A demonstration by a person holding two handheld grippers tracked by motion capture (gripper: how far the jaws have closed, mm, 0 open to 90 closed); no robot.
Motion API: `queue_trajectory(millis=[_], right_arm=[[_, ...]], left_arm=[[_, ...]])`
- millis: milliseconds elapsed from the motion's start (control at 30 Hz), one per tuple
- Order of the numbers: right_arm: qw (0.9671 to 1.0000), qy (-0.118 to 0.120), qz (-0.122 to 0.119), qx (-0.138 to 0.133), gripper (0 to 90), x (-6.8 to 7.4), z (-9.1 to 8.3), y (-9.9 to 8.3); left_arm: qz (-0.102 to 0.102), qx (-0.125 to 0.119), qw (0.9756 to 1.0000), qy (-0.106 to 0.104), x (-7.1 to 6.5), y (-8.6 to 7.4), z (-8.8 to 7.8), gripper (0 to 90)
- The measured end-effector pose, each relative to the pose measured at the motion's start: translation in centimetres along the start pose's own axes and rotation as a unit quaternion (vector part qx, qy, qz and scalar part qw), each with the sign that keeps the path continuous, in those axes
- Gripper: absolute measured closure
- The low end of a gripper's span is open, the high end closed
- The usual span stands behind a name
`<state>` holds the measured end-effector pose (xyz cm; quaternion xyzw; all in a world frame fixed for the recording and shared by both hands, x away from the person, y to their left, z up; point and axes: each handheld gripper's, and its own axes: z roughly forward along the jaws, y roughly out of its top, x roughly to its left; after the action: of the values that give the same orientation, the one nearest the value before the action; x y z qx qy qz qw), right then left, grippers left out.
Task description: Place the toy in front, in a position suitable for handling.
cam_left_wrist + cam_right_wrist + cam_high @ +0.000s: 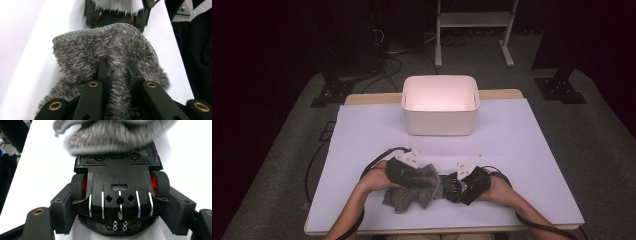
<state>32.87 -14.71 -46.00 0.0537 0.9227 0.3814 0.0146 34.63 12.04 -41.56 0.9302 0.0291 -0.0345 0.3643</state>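
Note:
A grey fuzzy cloth [412,196] lies bunched at the front middle of the table, and my left gripper [426,181] is shut on a fold of it. In the left gripper view the jaws [117,66] pinch a ridge of the cloth [107,50], with the black toy car [115,17] just beyond its far edge. My right gripper [458,189] is shut on the toy car [452,186]. In the right gripper view the jaws [120,203] clamp the sides of the car [120,182], whose underside with red-hubbed wheels faces the camera. The cloth [112,135] drapes over the car's far end.
An open white bin [439,124] stands at the back middle of the table, lit pale inside. A white sheet [362,135] covers the tabletop. Cables trail from both grippers past the forearms. A white frame stands on the floor beyond the table.

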Motion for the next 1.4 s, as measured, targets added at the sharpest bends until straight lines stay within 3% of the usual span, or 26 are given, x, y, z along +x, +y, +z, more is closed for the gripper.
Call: queue_trajectory(millis=[133, 300, 467, 600, 767, 1000, 1100, 1200, 1333, 1367, 1400], right_arm=[[1.0000, -0.001, 0.002, -0.001, 23.1, 0.0, 0.0, 0.0], [1.0000, -0.002, 0.001, 0.000, 23.2, 0.1, 0.0, 0.0], [1.0000, -0.003, 0.000, 0.000, 23.1, 0.1, 0.0, 0.0], [1.0000, -0.003, 0.000, 0.001, 23.1, 0.1, 0.0, 0.0], [1.0000, -0.003, 0.001, 0.002, 23.1, 0.1, 0.0, 0.0], [1.0000, -0.004, 0.003, 0.004, 23.1, 0.1, 0.0, 0.1], [1.0000, -0.002, 0.006, 0.006, 23.1, 0.2, 0.0, 0.1], [1.0000, -0.005, 0.001, 0.005, 23.1, 0.2, 0.0, 0.1], [0.9998, -0.007, -0.015, 0.007, 23.1, -0.1, 0.0, 0.1], [0.9999, -0.008, -0.014, 0.007, 23.1, 0.0, 0.0, 0.1], [1.0000, -0.001, 0.009, 0.004, 23.1, 0.3, 0.0, 0.1]], left_arm=[[-0.025, -0.006, 0.9996, 0.008, 0.0, -1.8, -1.4, 77.7], [-0.040, -0.002, 0.9990, 0.020, 0.0, -3.0, -2.4, 77.5], [-0.037, -0.006, 0.9991, 0.018, 0.1, -2.9, -2.2, 77.5], [-0.017, -0.016, 0.9997, 0.007, -0.1, -1.4, -1.7, 77.5], [0.014, -0.009, 0.9998, -0.014, -0.3, 1.4, 0.3, 77.5], [0.063, 0.001, 0.9966, -0.052, -0.7, 5.9, 4.2, 77.1], [0.071, 0.007, 0.9956, -0.062, -0.7, 7.1, 5.7, 77.1], [0.081, 0.008, 0.9945, -0.067, -0.8, 7.6, 6.7, 77.2], [0.068, -0.005, 0.9953, -0.069, -0.5, 6.9, 6.4, 77.2], [0.065, -0.006, 0.9955, -0.068, -0.5, 6.7, 6.2, 77.3], [0.067, -0.003, 0.9956, -0.065, -0.5, 6.6, 6.0, 77.3]])
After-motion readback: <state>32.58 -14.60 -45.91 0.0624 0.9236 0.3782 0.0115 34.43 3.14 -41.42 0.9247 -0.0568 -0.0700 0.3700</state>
